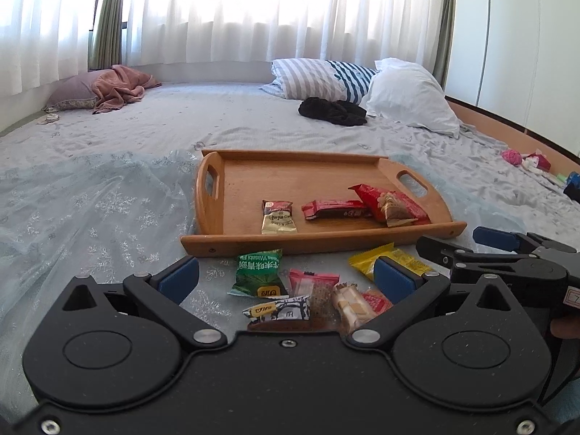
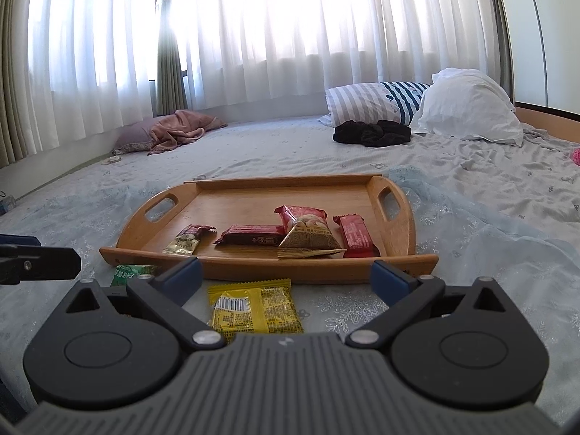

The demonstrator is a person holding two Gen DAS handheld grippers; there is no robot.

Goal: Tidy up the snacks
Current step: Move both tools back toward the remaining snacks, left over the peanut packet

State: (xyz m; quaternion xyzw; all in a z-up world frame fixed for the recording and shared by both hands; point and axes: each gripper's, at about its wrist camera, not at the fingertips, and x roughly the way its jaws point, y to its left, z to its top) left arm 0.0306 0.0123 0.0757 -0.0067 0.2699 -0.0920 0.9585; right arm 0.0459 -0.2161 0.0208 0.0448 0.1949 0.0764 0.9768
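Snacks in crinkly foil wrappers (image 2: 308, 233) lie on the smooth wooden tray (image 2: 253, 195); a flat yellow packet (image 2: 255, 308) rests on the bedsheet (image 2: 471, 181) between the right gripper's (image 2: 286, 277) wide-spread, empty jaws. The left gripper (image 1: 286, 275) gapes empty too.

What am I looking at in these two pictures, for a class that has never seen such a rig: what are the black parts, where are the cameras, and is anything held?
No robot here: a person holds a two-finger gripper in each hand, each with a camera looking along its fingers. One picture is from the left gripper, the other from the right gripper. Both stand open and hold nothing.

On the bed sits a wooden tray with four snacks already in it. Loose before it lie a yellow packet, a green packet and a few more wrappers, between the left gripper's fingers but not gripped.
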